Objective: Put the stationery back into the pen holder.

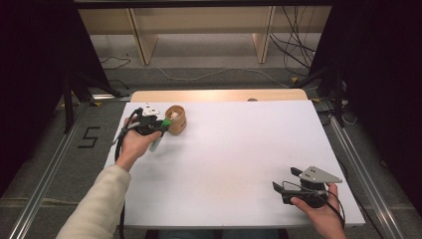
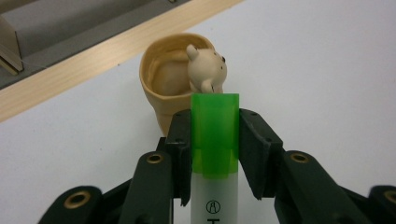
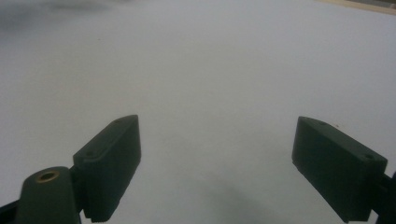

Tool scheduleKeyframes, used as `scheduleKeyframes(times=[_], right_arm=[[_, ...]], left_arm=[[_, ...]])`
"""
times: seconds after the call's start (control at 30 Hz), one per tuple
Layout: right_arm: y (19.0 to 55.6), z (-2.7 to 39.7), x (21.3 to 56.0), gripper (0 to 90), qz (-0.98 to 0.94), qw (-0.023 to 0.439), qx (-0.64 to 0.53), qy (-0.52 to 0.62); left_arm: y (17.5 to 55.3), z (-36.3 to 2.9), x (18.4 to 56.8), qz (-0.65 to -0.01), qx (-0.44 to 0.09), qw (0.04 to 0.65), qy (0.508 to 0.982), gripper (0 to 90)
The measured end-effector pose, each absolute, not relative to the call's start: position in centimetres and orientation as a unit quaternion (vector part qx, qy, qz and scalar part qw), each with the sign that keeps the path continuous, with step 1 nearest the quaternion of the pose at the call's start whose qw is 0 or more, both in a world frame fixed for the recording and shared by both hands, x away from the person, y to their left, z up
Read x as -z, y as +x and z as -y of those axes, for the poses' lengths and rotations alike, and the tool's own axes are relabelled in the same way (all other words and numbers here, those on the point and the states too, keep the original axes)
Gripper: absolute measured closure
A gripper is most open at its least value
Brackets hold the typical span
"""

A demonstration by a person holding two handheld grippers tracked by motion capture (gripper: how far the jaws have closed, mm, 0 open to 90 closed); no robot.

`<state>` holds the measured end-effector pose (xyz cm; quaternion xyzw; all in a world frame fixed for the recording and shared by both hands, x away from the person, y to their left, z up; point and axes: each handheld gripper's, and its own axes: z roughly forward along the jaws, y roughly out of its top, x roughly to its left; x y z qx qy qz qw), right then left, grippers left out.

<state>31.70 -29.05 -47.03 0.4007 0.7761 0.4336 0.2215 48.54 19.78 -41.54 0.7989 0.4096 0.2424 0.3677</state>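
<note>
The left gripper [image 2: 215, 140] is clamping a green-capped marker [image 2: 215, 135] by its cap, just short of the bear-faced cup [image 1: 175, 119] — which is standing at ten o'clock on the white table [image 1: 229, 149], near its far-left edge. The right gripper [image 1: 287, 185] is resting at four o'clock, jaws spread wide on nothing — open tabletop is lying between the two.

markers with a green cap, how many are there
1: the green-capped marker is clamped in the left gripper, right beside the tan cup. Any inside the cup would be hidden.
</note>
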Motion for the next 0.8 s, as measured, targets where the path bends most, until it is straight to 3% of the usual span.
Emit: scheduleKeyframes(times=[0.8], right_arm=[[31.67, 28.99, 47.03, 16.3, -0.775, 0.222, -0.435, 0.401]], left_arm=[[48.46, -19.74, 41.84, -0.381, -0.281, 0.459, 0.752, 67.2]])
